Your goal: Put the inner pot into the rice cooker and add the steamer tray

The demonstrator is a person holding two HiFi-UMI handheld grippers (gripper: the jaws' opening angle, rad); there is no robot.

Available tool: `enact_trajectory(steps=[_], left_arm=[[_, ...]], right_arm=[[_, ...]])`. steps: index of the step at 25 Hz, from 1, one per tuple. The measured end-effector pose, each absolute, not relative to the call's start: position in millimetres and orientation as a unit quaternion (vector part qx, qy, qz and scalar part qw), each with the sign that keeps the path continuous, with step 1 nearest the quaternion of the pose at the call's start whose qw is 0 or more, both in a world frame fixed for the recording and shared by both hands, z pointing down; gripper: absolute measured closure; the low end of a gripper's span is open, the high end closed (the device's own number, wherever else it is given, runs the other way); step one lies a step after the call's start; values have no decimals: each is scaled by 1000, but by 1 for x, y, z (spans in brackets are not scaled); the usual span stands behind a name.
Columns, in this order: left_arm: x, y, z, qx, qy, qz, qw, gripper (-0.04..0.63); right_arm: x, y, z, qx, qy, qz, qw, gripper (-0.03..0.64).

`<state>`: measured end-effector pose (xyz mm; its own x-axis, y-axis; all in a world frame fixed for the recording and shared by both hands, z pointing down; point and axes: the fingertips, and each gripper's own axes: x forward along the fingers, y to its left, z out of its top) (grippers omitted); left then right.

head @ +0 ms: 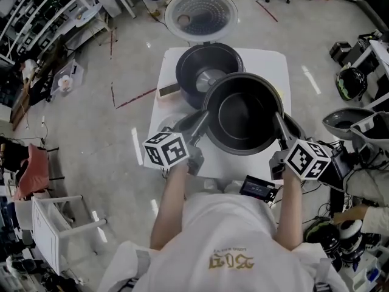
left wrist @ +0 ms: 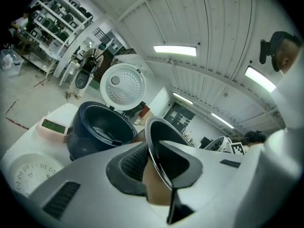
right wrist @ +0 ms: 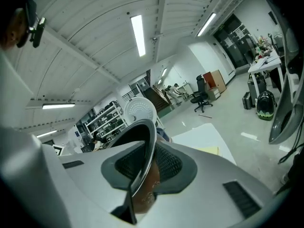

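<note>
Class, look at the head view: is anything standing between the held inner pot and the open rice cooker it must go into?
Nothing visible does. The inner pot, gripped at its rim by the left claw and right claw, hangs beside the rice cooker, whose lid stands open and whose cavity looks empty.
</note>
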<state>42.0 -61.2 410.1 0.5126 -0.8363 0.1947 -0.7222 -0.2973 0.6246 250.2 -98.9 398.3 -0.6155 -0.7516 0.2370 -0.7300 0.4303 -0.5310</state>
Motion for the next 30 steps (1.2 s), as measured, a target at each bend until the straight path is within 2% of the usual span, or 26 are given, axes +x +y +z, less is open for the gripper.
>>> enact_trajectory(steps=[15, 30], left_arm=[[28, -90, 369, 785, -529, -118, 300, 511], [-52, -136, 352, 777, -531, -153, 300, 511]], right_arm=[[233, -147, 354, -390, 879, -272, 48, 545], [155, -194, 339, -377, 881, -280, 60, 543]])
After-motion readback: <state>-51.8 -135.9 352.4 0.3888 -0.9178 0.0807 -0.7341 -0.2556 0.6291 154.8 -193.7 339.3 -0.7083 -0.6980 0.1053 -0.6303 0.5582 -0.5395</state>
